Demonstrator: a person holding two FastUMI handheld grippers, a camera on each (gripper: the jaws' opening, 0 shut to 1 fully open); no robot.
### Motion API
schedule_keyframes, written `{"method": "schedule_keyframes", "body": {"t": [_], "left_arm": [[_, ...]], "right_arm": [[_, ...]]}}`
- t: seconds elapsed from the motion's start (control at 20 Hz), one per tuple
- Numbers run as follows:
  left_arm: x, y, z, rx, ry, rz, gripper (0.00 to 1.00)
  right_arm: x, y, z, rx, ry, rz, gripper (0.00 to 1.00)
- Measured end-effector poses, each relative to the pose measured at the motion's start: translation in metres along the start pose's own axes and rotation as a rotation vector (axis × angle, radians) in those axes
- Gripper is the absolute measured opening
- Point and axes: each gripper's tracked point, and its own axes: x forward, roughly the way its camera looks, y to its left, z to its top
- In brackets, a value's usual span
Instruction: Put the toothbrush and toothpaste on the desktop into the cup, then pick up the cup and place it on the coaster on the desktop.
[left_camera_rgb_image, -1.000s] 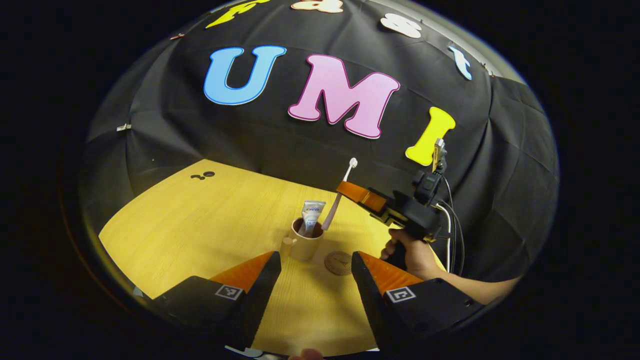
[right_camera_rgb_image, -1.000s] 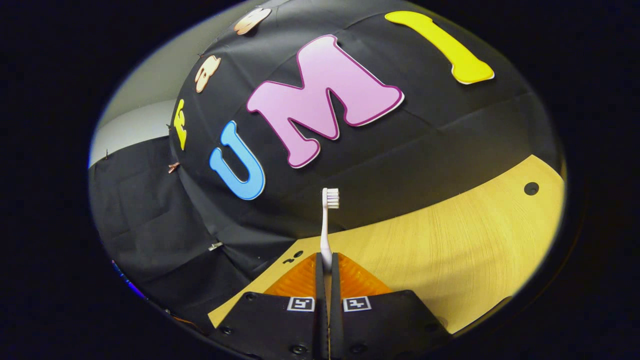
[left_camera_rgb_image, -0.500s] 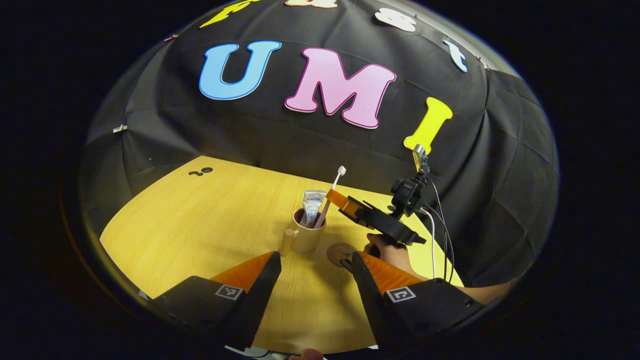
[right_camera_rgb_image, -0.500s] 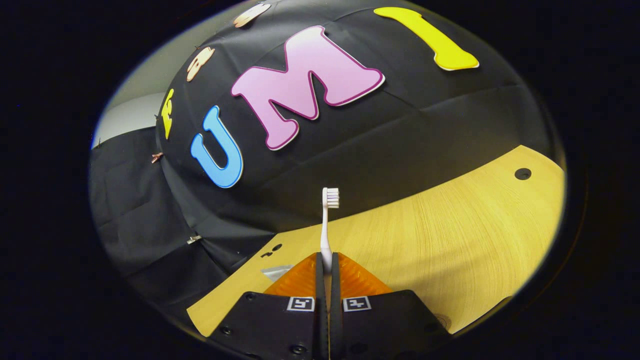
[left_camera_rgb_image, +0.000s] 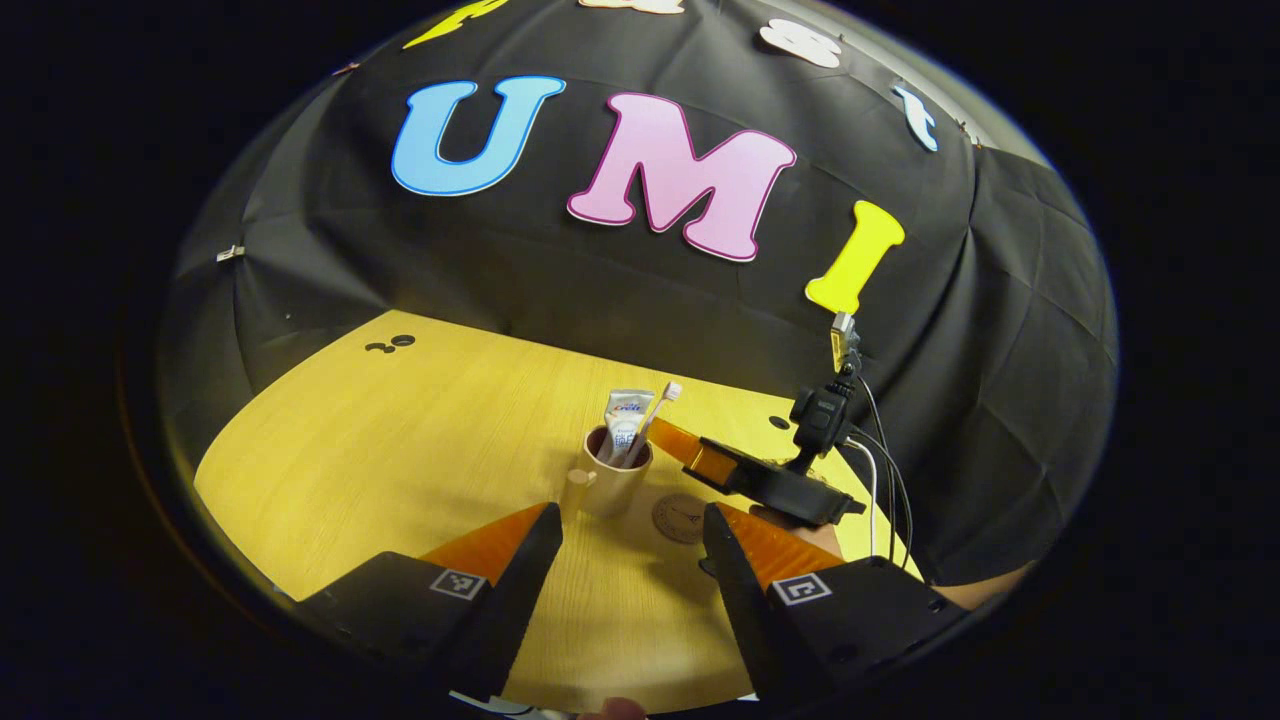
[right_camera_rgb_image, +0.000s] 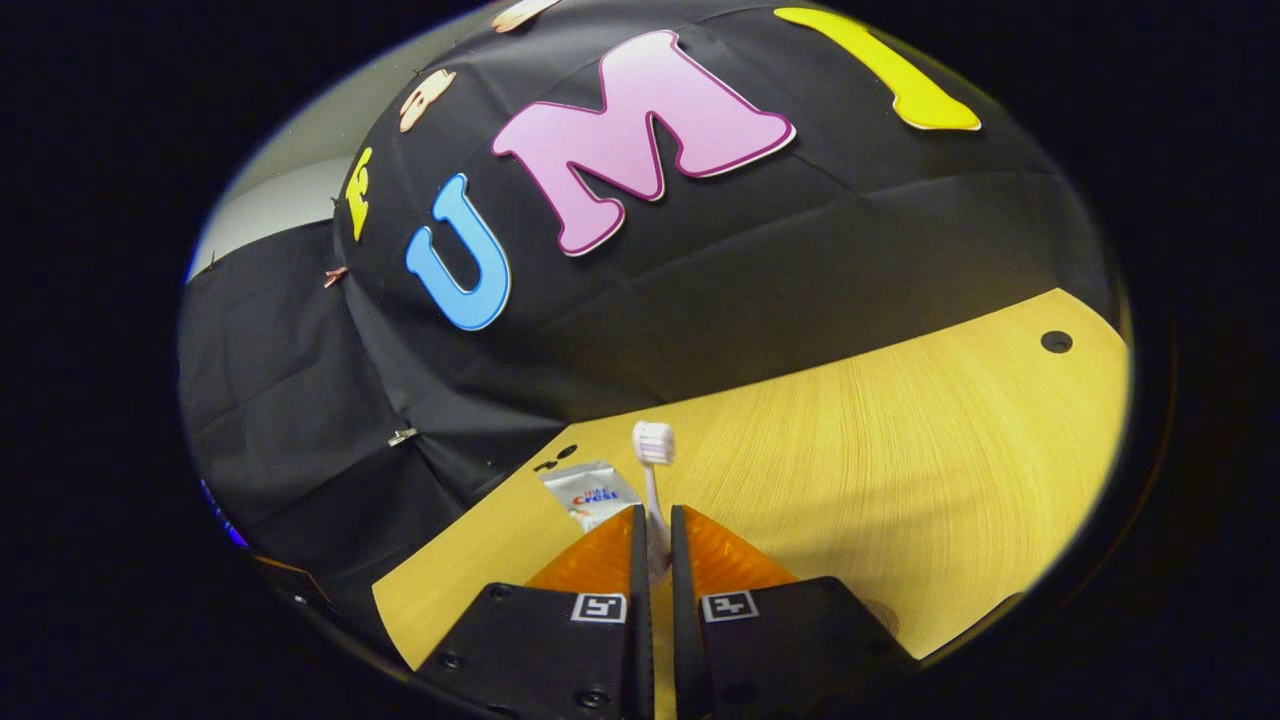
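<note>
In the left gripper view, the left tool (left_camera_rgb_image: 630, 530) hung low over the near part of the surface (left_camera_rgb_image: 400, 450) with its fingers spread wide and nothing between them. Just past its fingertips stood the cup (left_camera_rgb_image: 612, 485), upright on the wood, its handle turned to the view's left. The coaster (left_camera_rgb_image: 680, 517) lay flat just beside the cup, on the view's right, apart from it and bare. The toothpaste (left_camera_rgb_image: 627, 415) stood in the cup, its crimped end up. The toothbrush (left_camera_rgb_image: 650, 420) leaned in the cup beside the toothpaste, bristle end up and tilted toward the view's right.

The right tool (left_camera_rgb_image: 665, 432) reached in from the view's right, its tips at the cup's rim beside the toothbrush. A hand (left_camera_rgb_image: 815, 537) held it from below, mostly hidden behind the left tool's finger. A small camera mount (left_camera_rgb_image: 820, 410) rose from its body, and cables (left_camera_rgb_image: 880, 470) trailed from it toward the wall.

In the right gripper view, the right tool's fingers stood slightly parted, with the toothbrush handle rising through the narrow gap and the bristles just beyond the tips. Whether either finger touched the handle could not be told. The toothpaste's end showed just left of the fingers. Beyond them the surface ran on to a dark hole (right_camera_rgb_image: 1056, 341) near its far edge.
</note>
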Motion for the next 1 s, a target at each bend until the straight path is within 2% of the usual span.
{"method": "schedule_keyframes", "body": {"t": [0.1, 0.2, 0.25, 0.3, 0.4, 0.55, 0.6, 0.65, 0.7, 0.85, 1.0], "left_arm": [[0.004, 0.002, 0.001, 0.000, 0.005, -0.004, 0.88], [0.009, 0.001, 0.000, -0.006, 0.022, -0.019, 0.88], [0.011, -0.001, -0.002, -0.012, 0.035, -0.035, 0.88], [0.013, -0.003, -0.002, -0.016, 0.046, -0.045, 0.88], [0.021, 0.000, -0.003, -0.016, 0.081, -0.058, 0.88], [0.032, 0.014, -0.009, 0.013, 0.151, -0.032, 0.88], [0.036, 0.019, -0.013, 0.026, 0.181, -0.018, 0.88], [0.041, 0.025, -0.015, 0.038, 0.212, -0.008, 0.88], [0.045, 0.028, -0.019, 0.048, 0.238, -0.012, 0.88], [0.062, 0.029, -0.019, 0.078, 0.299, -0.041, 0.89], [0.082, 0.045, -0.026, 0.145, 0.369, -0.020, 0.88]], "right_arm": [[-0.008, 0.002, -0.011, 0.029, 0.036, -0.002, 0.22], [-0.015, 0.003, -0.014, 0.039, 0.056, -0.004, 0.25], [-0.019, 0.003, -0.017, 0.038, 0.073, -0.002, 0.09], [-0.024, 0.003, -0.020, 0.038, 0.090, 0.000, 0.30], [-0.042, -0.005, -0.023, 0.052, 0.139, -0.001, 0.38], [-0.063, -0.011, -0.020, 0.077, 0.164, -0.003, 0.43], [-0.071, -0.014, -0.022, 0.076, 0.176, -0.008, 0.29], [-0.078, -0.019, -0.023, 0.073, 0.188, -0.015, 0.35], [-0.086, -0.024, -0.024, 0.071, 0.200, -0.021, 0.52], [-0.108, -0.038, -0.026, 0.089, 0.235, -0.037, 0.53], [-0.131, -0.050, -0.027, 0.130, 0.259, -0.061, 0.53]]}}
